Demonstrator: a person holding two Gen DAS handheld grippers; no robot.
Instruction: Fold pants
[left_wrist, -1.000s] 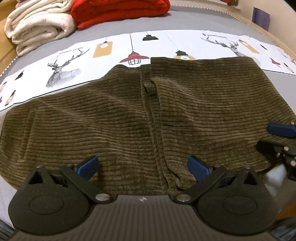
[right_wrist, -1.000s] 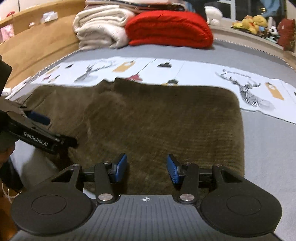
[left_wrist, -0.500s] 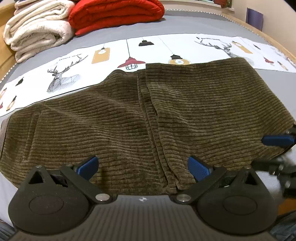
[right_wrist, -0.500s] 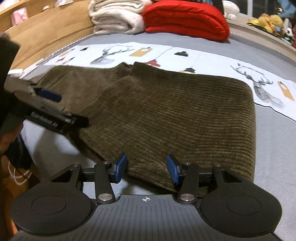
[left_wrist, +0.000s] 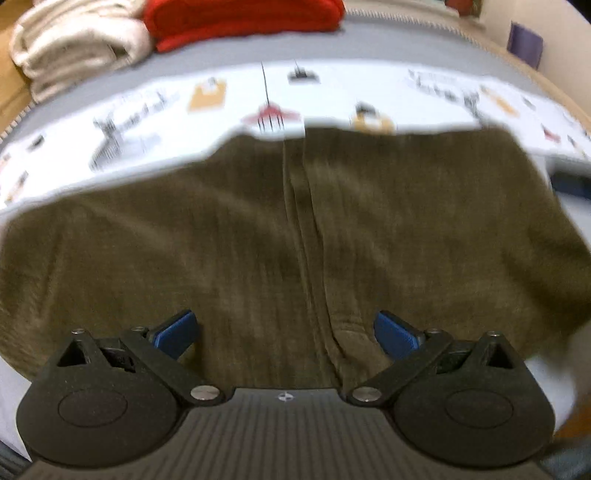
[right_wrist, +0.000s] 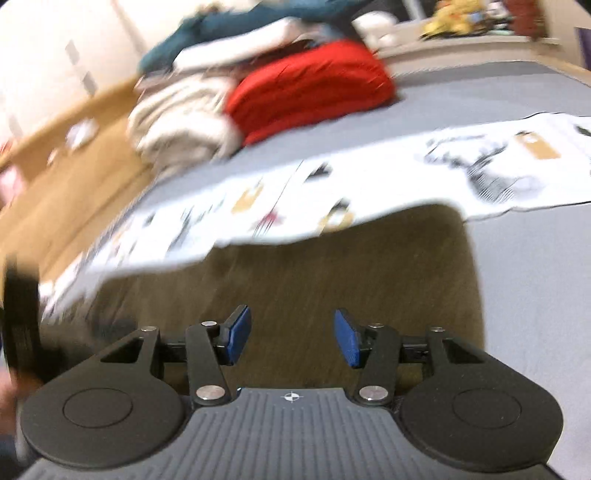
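Pants of olive corduroy are spread flat on the bed, partly over a printed white cloth, with folded blankets at the far end. The left tool is held wide open over the near edge, nothing gripped. The right tool is seen about half open above the cloth's right part, also empty. Only one layer might be caught at the near hem, since the fabric is thick and doubled, so the fold could be dragged crooked.
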